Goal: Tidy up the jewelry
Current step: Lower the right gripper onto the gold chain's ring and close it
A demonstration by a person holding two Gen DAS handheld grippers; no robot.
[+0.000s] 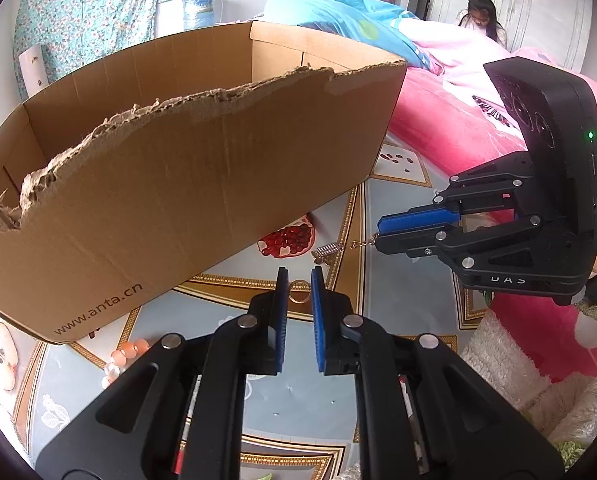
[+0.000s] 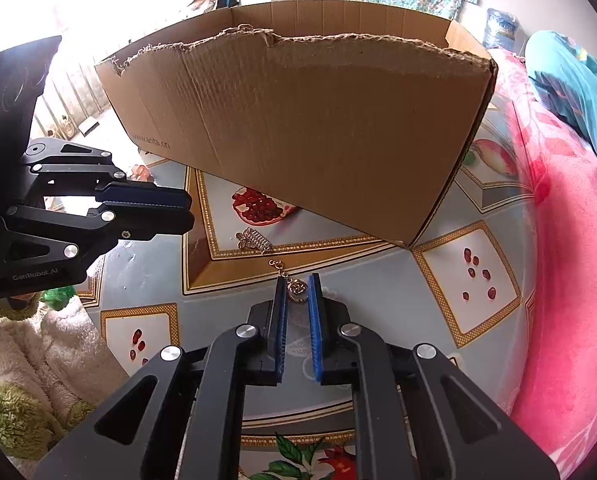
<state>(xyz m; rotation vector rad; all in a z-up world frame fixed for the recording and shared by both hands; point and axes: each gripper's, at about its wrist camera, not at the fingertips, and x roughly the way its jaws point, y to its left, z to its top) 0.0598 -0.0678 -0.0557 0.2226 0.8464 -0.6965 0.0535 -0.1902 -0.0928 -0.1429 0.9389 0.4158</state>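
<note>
A gold rose pendant (image 2: 297, 290) on a short chain sits pinched between the right gripper (image 2: 297, 286) pads, above the patterned tablecloth (image 2: 378, 292). The left gripper (image 1: 299, 280) grips a gold ring (image 1: 299, 291). A butterfly hair comb (image 2: 254, 240) lies near the torn cardboard box (image 2: 318, 128).

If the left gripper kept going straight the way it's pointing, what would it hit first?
Probably the small comb-shaped hair clip on the tablecloth just past the left gripper; depth is hard to judge, so it might meet the cloth first.

Daylit, sharp centre. Right view blown out at 10 o'clock; box (image 2: 298, 128) front shaded. Fisheye bending, dark vignette at corners.
</note>
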